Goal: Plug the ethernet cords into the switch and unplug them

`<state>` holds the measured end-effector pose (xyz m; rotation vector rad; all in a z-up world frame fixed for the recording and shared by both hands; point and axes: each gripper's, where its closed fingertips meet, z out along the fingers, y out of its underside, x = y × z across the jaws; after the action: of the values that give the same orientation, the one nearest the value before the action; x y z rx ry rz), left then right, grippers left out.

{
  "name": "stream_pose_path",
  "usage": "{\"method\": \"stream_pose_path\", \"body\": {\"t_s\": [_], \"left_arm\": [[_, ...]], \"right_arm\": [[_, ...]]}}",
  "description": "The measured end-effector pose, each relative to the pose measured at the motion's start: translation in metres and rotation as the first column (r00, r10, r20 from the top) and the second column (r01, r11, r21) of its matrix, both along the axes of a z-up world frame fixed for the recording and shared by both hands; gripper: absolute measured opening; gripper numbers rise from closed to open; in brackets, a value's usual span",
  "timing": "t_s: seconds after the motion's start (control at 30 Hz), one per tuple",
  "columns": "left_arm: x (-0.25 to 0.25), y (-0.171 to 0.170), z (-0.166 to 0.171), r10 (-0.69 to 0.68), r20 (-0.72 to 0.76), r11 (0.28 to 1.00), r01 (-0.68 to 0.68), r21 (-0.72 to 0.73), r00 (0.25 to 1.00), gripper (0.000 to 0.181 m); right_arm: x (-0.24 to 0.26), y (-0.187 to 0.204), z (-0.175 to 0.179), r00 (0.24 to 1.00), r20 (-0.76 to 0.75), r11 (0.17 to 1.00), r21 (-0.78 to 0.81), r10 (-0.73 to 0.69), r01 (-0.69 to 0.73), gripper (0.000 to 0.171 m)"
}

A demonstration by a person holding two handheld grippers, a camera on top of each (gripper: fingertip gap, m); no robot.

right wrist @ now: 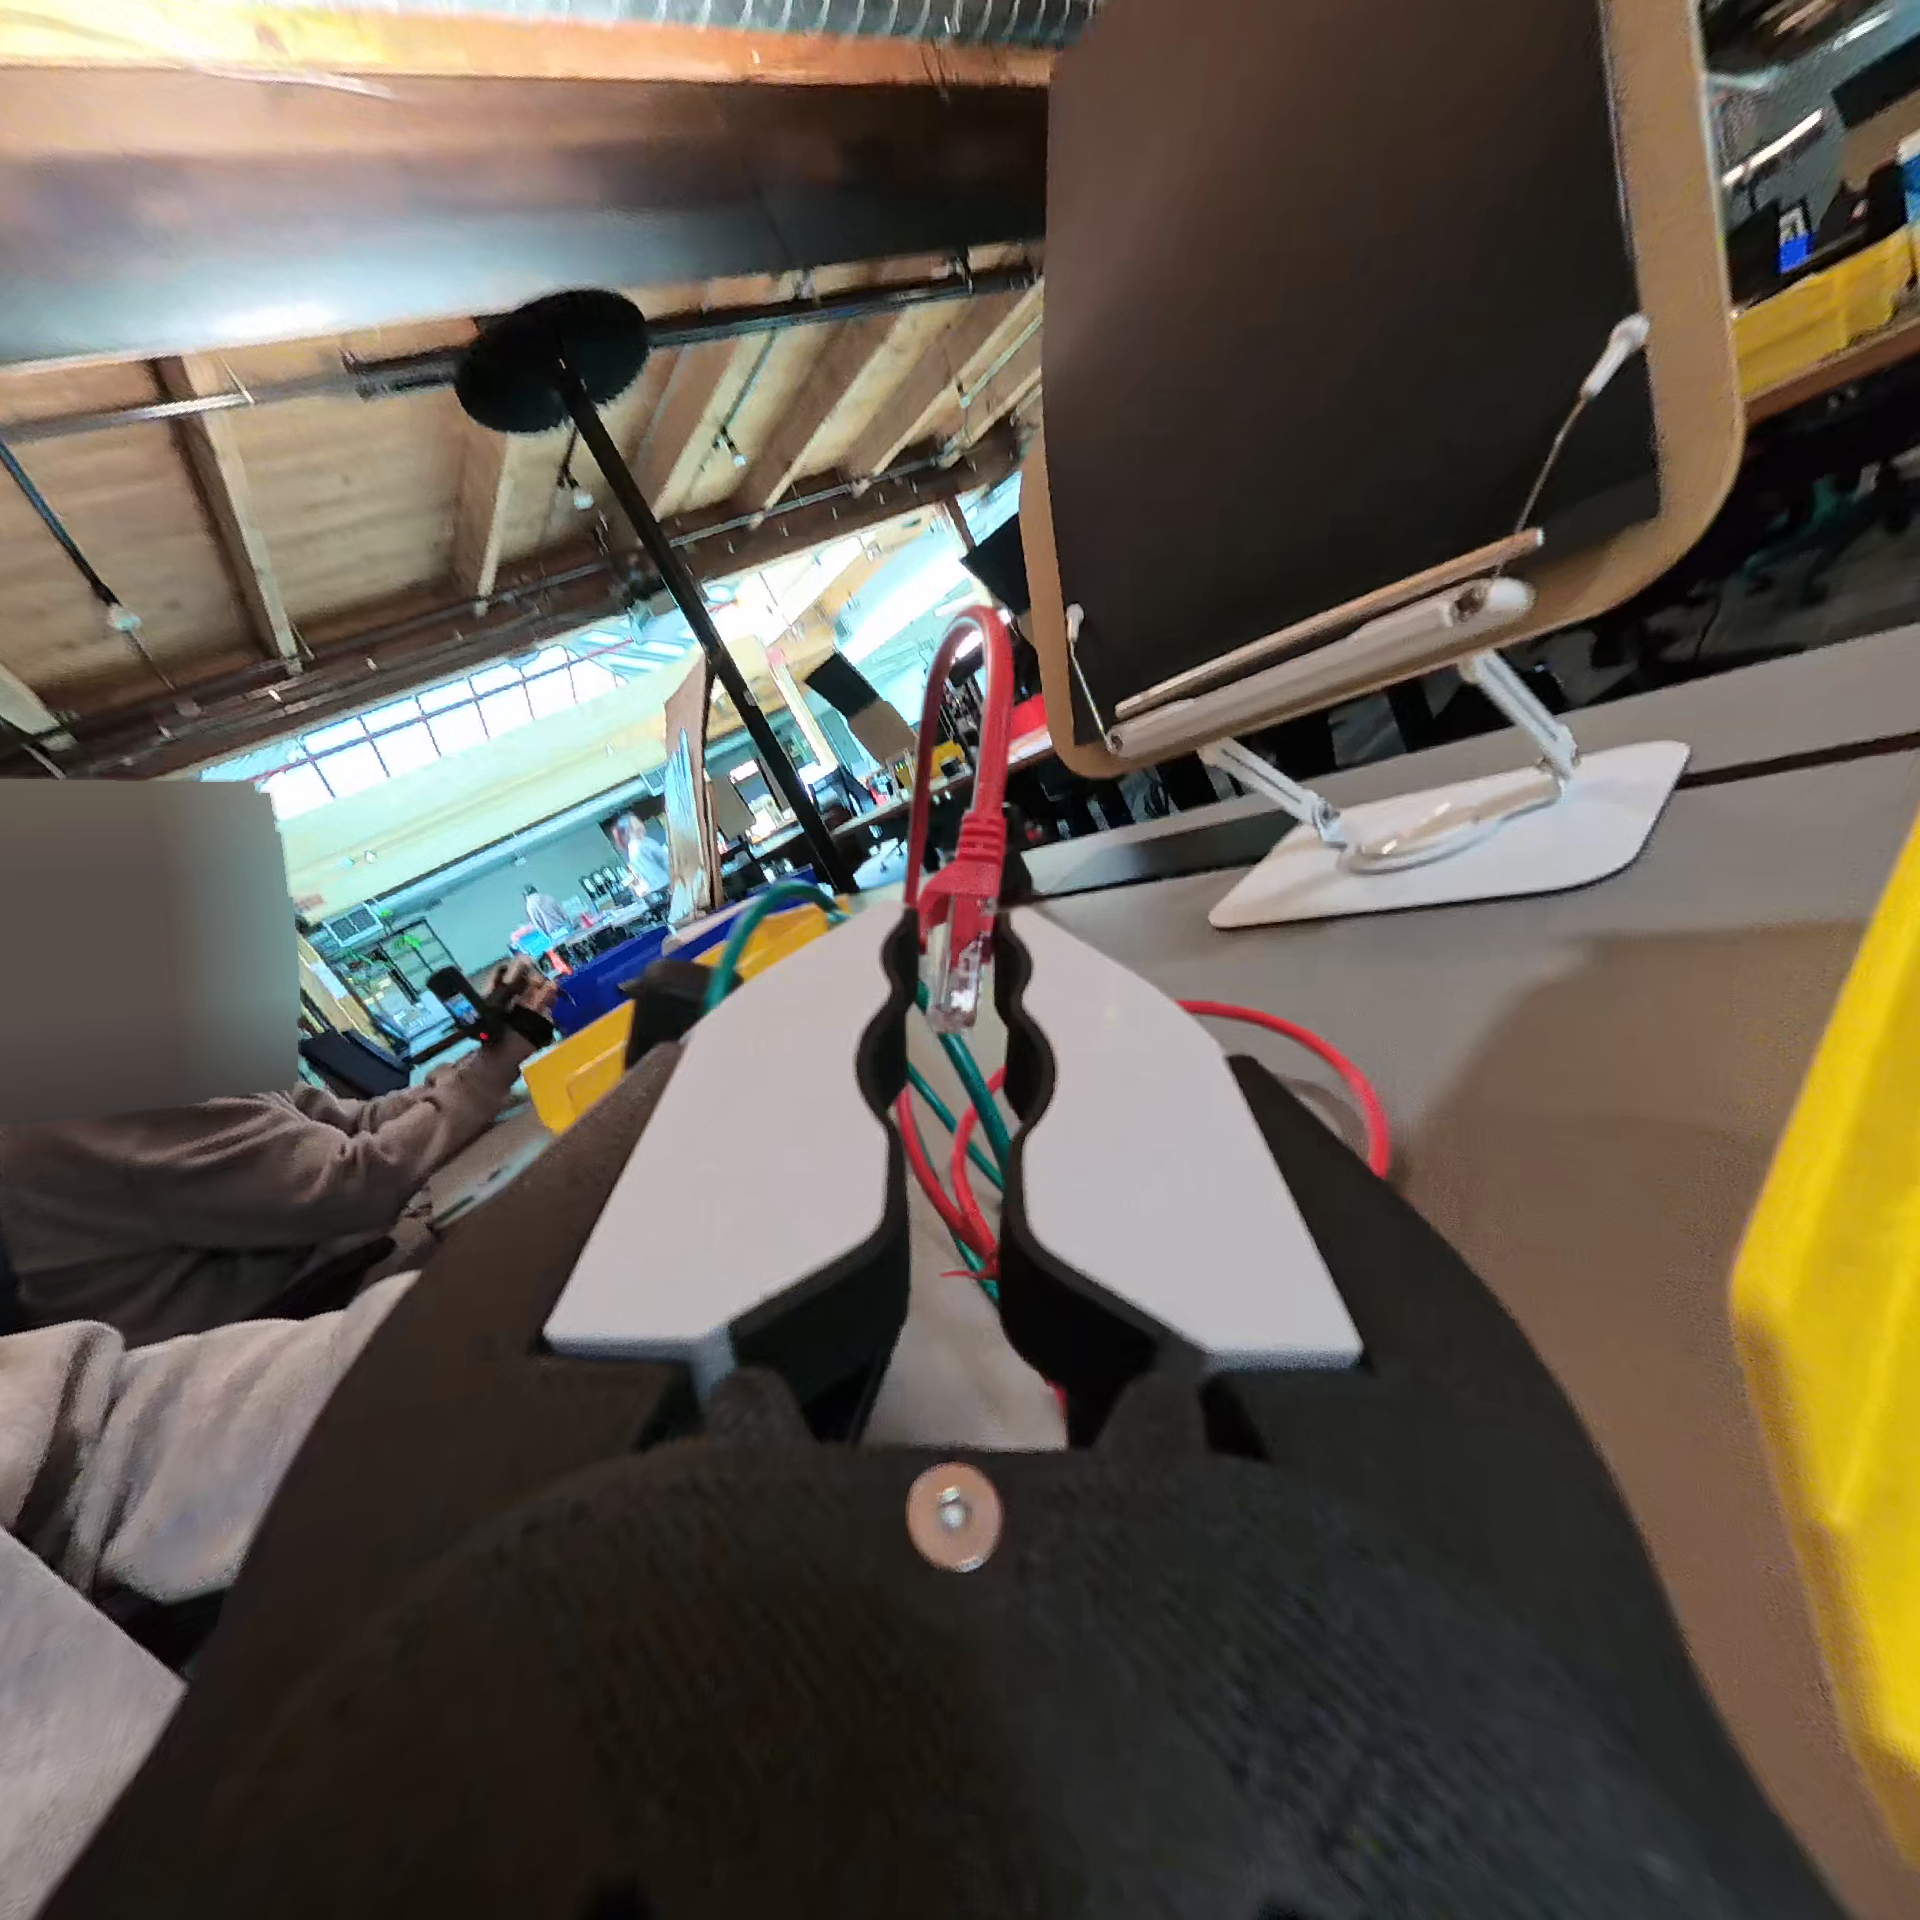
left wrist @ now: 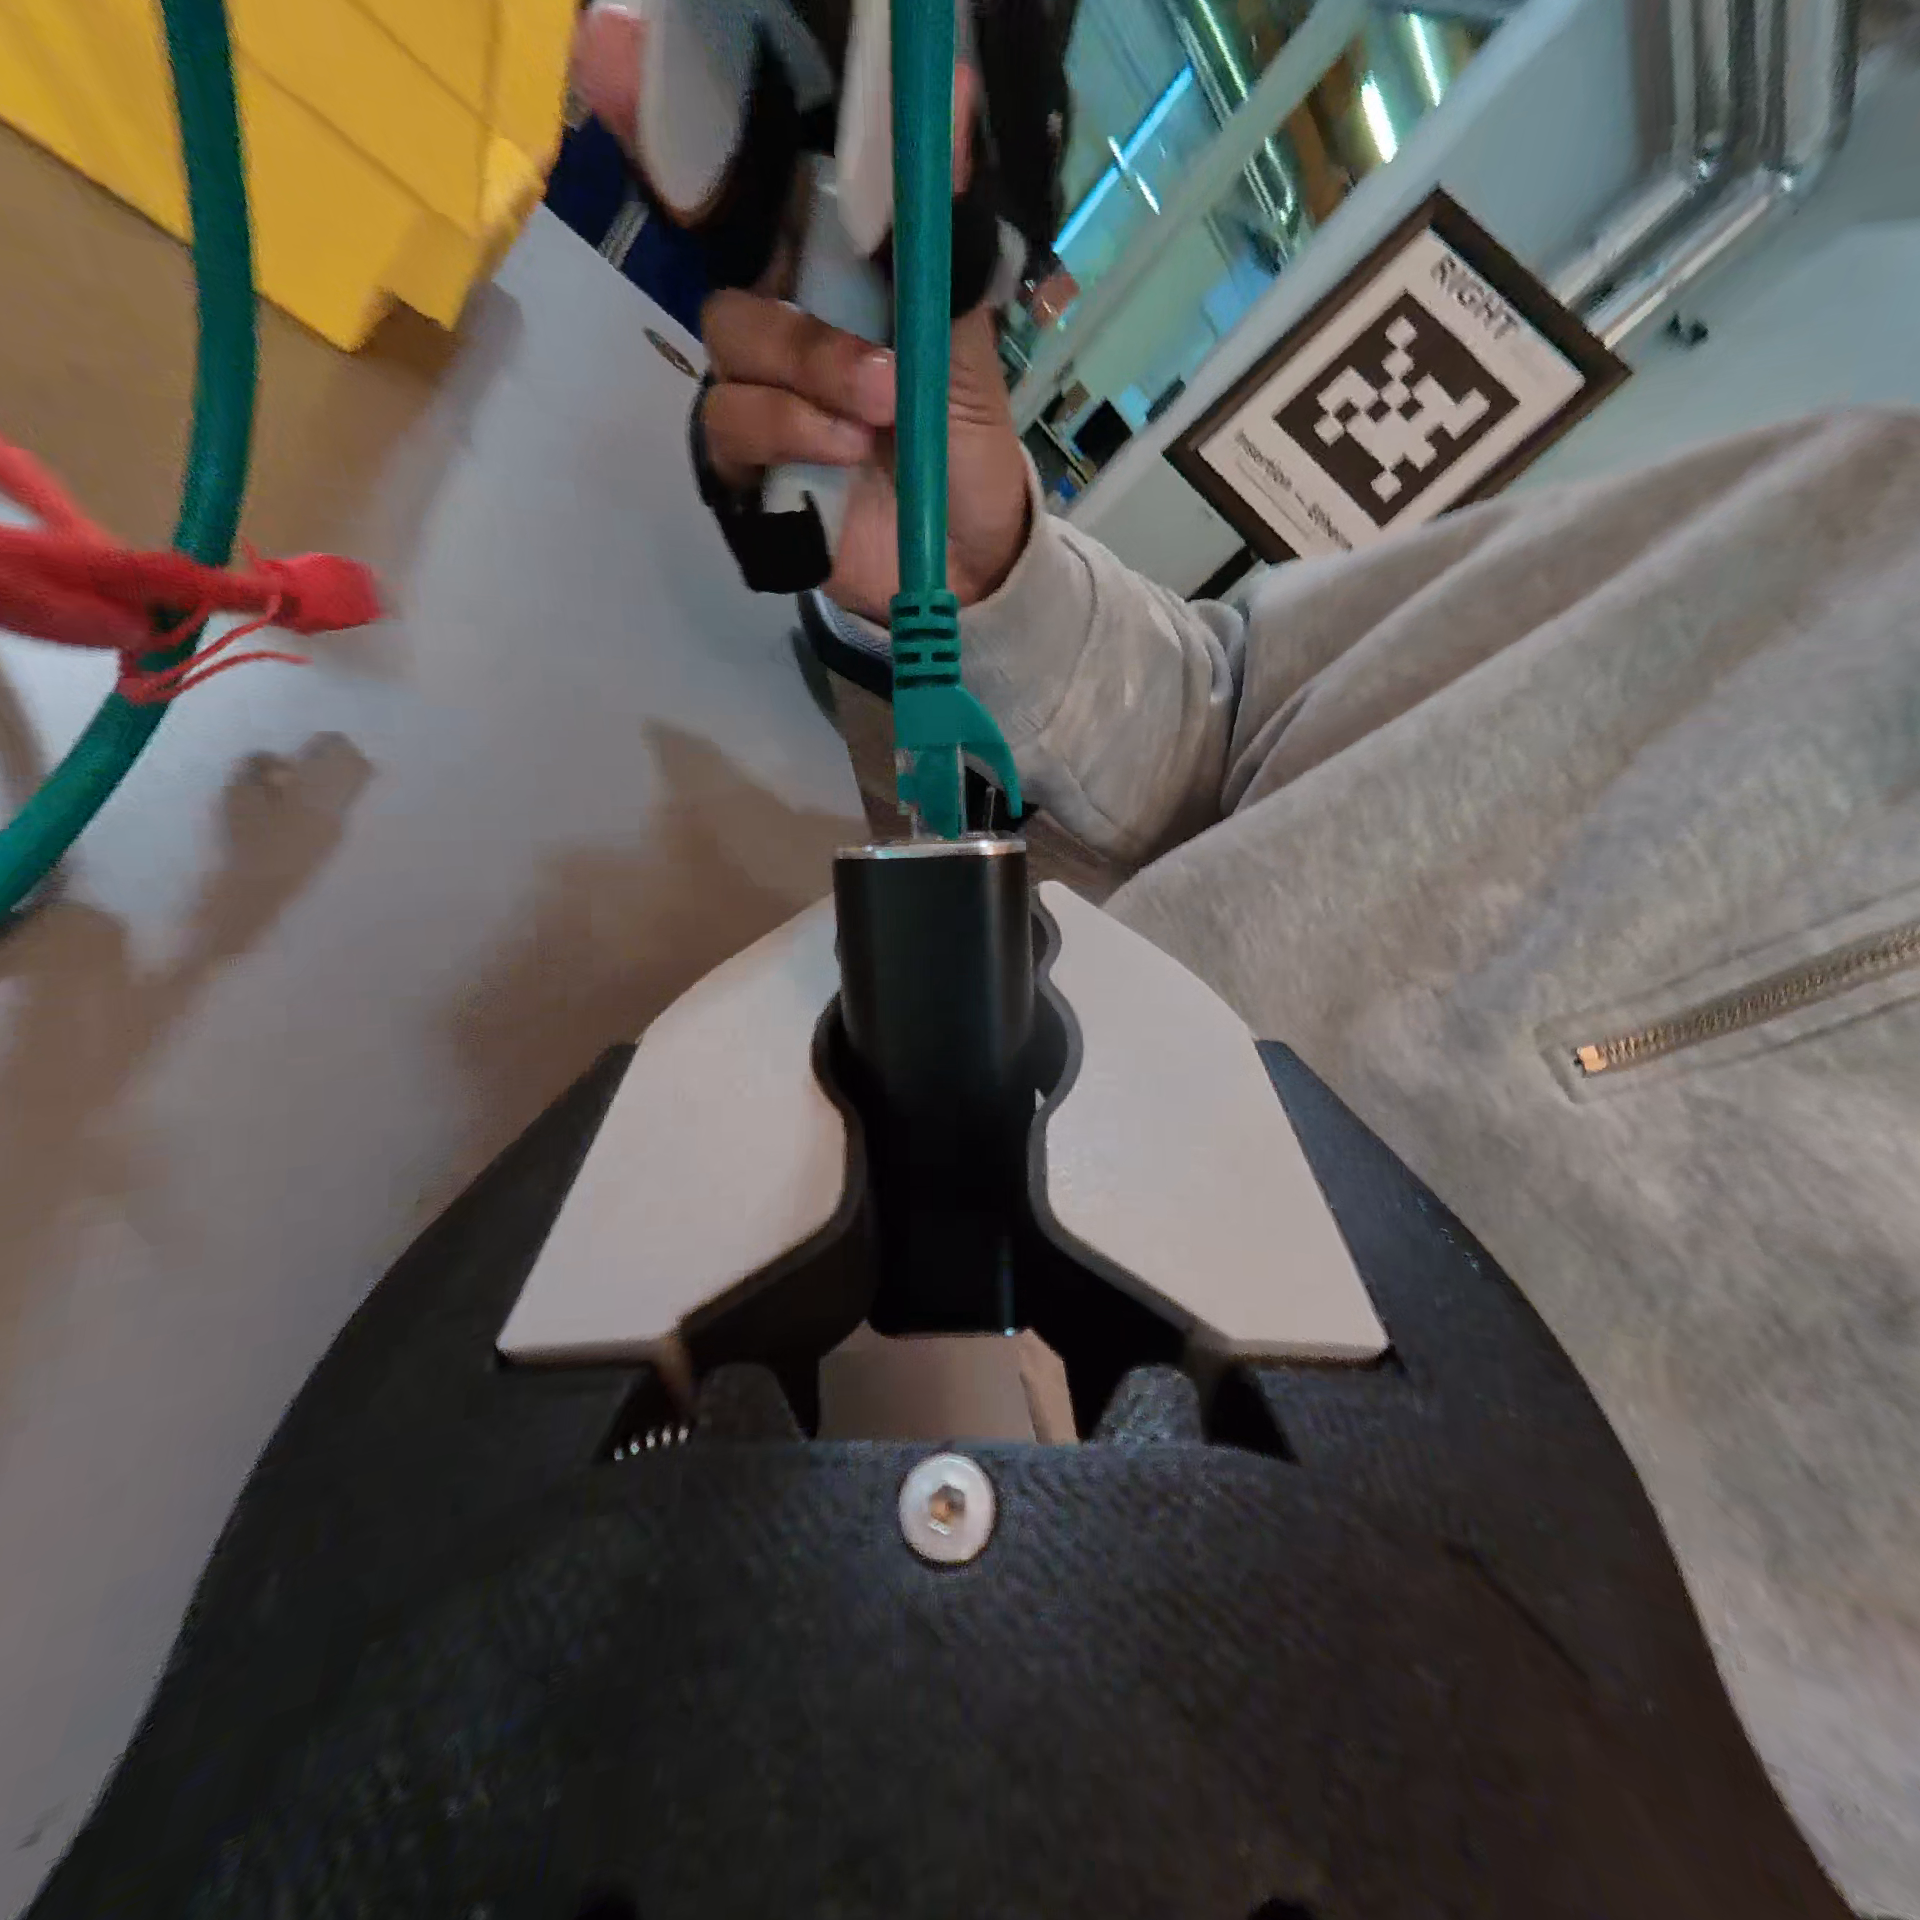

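Left gripper (left wrist: 932, 997) squeezes the black switch (left wrist: 930, 1039) with the green cord (left wrist: 922, 416) plugged in; right gripper (right wrist: 961, 971) pinches the red cord's plug (right wrist: 961, 935).

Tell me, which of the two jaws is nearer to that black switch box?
Left. The left gripper is clamped right around the black switch, with the green cord plugged into its end. The right gripper holds the red cord plug; no switch shows in its view.
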<state>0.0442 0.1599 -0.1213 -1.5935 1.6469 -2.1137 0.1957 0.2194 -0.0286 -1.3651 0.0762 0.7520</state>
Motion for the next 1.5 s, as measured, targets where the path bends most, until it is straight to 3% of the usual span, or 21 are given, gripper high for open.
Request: {"method": "stream_pose_path", "body": {"t_s": [0.17,0.37,0.57,0.8,0.97,1.07,1.27,1.37,1.5], "left_arm": [[-0.008,-0.012,0.011,-0.064,0.087,0.998,0.063,0.019,0.994,0.027],[-0.017,-0.009,0.036,-0.080,0.193,0.995,0.091,-0.051,0.978,0.029],[-0.024,0.012,0.062,-0.006,0.288,0.969,0.077,-0.236,0.958,0.029],[-0.029,0.039,0.075,0.099,0.333,0.923,0.039,-0.383,0.938,0.028],[-0.028,0.037,0.074,0.091,0.327,0.924,0.042,-0.379,0.941,0.028],[-0.026,0.031,0.070,0.067,0.314,0.932,0.053,-0.358,0.947,0.029],[-0.023,0.020,0.064,0.027,0.293,0.940,0.076,-0.332,0.956,0.029],[-0.022,0.019,0.064,0.023,0.290,0.943,0.076,-0.325,0.957,0.029],[-0.023,0.020,0.064,0.026,0.292,0.937,0.079,-0.340,0.956,0.029]], "right_arm": [[-0.005,0.013,-0.026,1.000,0.008,0.993,-0.120,0.007,-0.006,0.014],[-0.028,0.024,-0.061,0.991,0.044,0.951,-0.289,0.123,-0.105,0.015],[-0.043,0.028,-0.079,0.970,0.159,0.922,-0.370,0.182,-0.113,0.043],[-0.057,0.024,-0.088,0.935,0.225,0.899,-0.406,0.274,-0.166,0.038],[-0.085,0.015,-0.107,0.876,0.216,0.821,-0.498,0.430,-0.280,0.033],[-0.098,0.010,-0.109,0.841,0.256,0.808,-0.504,0.477,-0.305,0.017],[-0.102,0.009,-0.113,0.805,0.372,0.829,-0.504,0.462,-0.243,0.016],[-0.093,0.012,-0.115,0.801,0.418,0.842,-0.506,0.428,-0.185,0.027],[-0.091,0.011,-0.138,0.764,0.450,0.787,-0.606,0.463,-0.120,0.039]]}}
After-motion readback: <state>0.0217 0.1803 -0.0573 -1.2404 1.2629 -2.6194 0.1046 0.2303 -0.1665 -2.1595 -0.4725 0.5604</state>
